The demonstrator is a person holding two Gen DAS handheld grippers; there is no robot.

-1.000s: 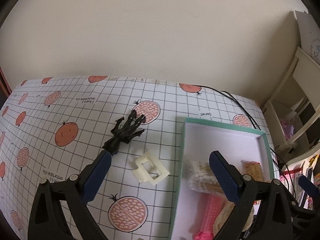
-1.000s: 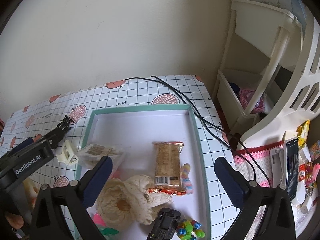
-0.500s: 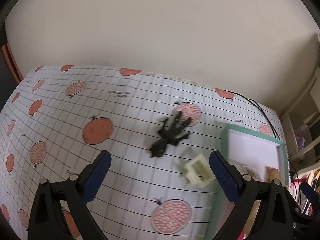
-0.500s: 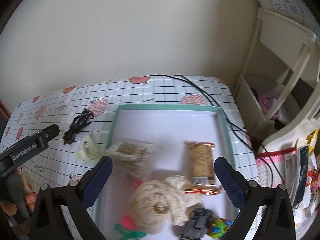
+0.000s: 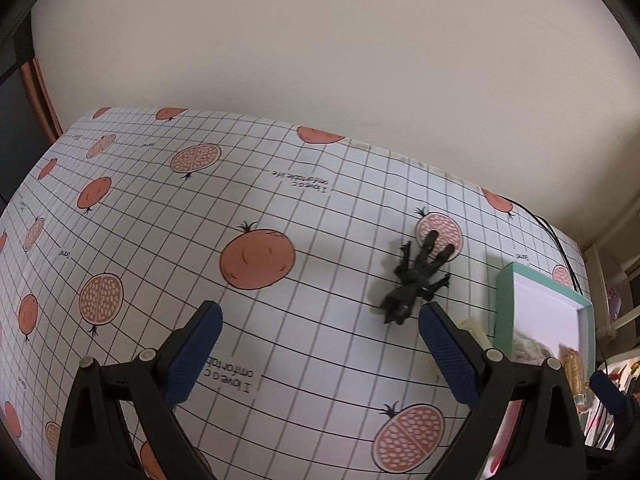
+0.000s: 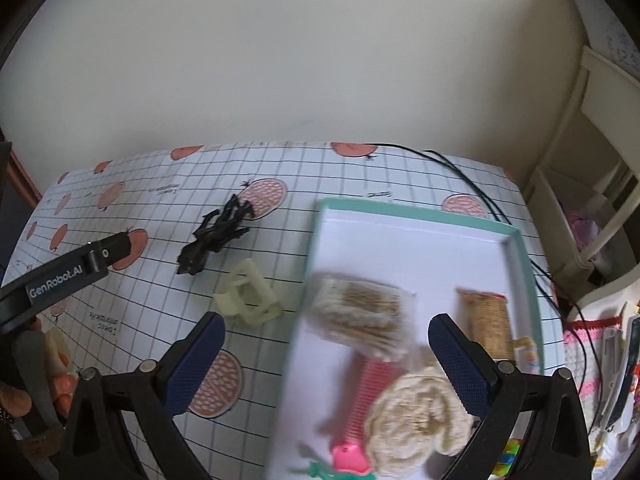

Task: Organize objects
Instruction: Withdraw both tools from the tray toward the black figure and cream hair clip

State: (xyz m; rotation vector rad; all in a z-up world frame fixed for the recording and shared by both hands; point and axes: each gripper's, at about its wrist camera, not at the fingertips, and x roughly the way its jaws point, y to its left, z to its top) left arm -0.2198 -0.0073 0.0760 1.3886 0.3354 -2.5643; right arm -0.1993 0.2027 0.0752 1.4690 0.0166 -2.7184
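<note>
A black toy figure lies on the fruit-print tablecloth, beside a cream hair claw clip. Both also show in the right wrist view, the figure left of the teal-rimmed white box. The box holds a bag of cotton swabs, a snack bar, a cream knitted piece and a pink comb. My left gripper is open and empty over bare cloth, left of the figure. My right gripper is open and empty above the box's left edge.
A black cable runs along the table's far right. A white shelf rack stands to the right of the table. The box's corner shows at the right of the left wrist view. The wall is close behind.
Both grippers have swung left. The left one moved away from the box and clip to open cloth. The right one now covers the box's left edge, with the figure and clip in view.
</note>
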